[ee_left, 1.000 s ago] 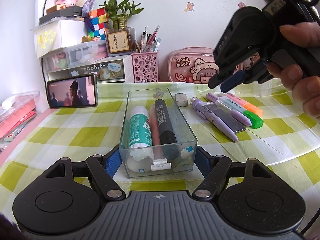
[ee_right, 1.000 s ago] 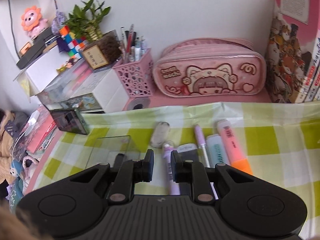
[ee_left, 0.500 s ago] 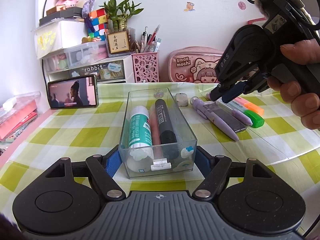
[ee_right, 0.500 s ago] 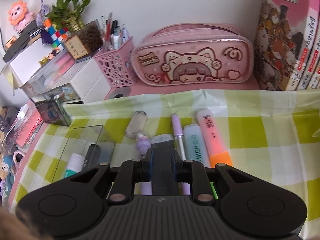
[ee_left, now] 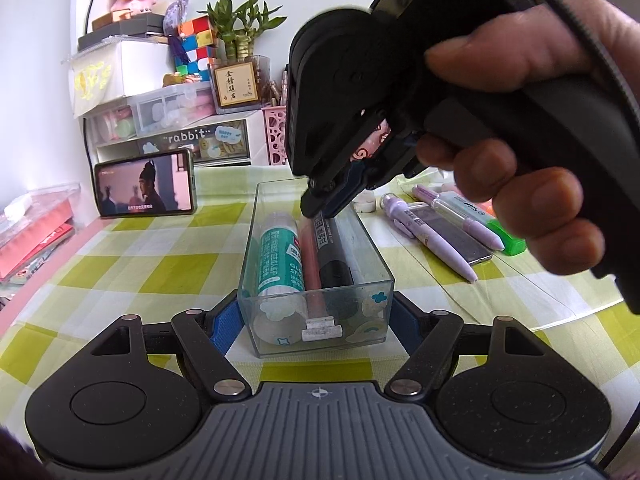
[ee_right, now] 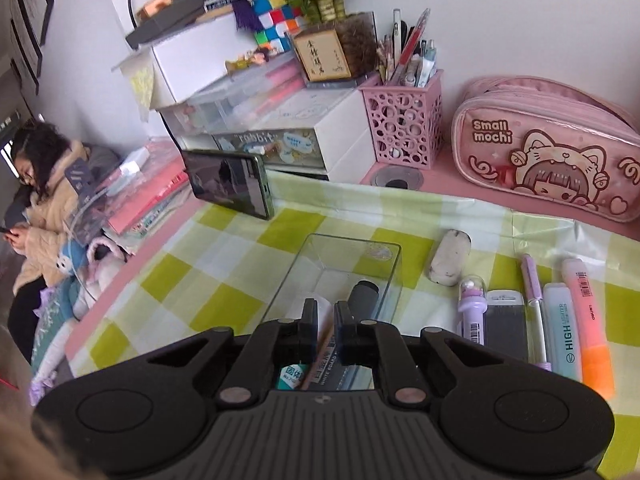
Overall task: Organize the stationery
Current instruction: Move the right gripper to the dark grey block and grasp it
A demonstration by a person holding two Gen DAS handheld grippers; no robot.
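Observation:
A clear plastic box [ee_left: 320, 300] stands on the green checked cloth, and my left gripper [ee_left: 314, 318] is shut on its near end, one finger on each side wall. Inside lie a teal glue stick [ee_left: 278, 256], a pink pen [ee_left: 310, 264] and a black marker [ee_left: 334, 256]. My right gripper [ee_left: 318, 208], held by a hand [ee_left: 520, 140], points down into the box's far half, jaws shut to a narrow slit just over the pink pen and the marker. From the right wrist, its tips [ee_right: 327, 320] hang over the box [ee_right: 348, 252]. I cannot tell whether they pinch anything.
Right of the box lie an eraser [ee_right: 448, 256], a purple pen [ee_right: 472, 308], a grey case [ee_right: 506, 320], a lilac pen [ee_right: 534, 292] and two highlighters [ee_right: 588, 320]. Behind stand a phone [ee_left: 144, 188], a pink pen holder [ee_right: 402, 120], a pencil case [ee_right: 548, 152]. A person [ee_right: 44, 200] sits at the left.
My right gripper swung left from above the loose pens to over the box, rolled and narrowed its jaws. The left gripper and the box stayed put.

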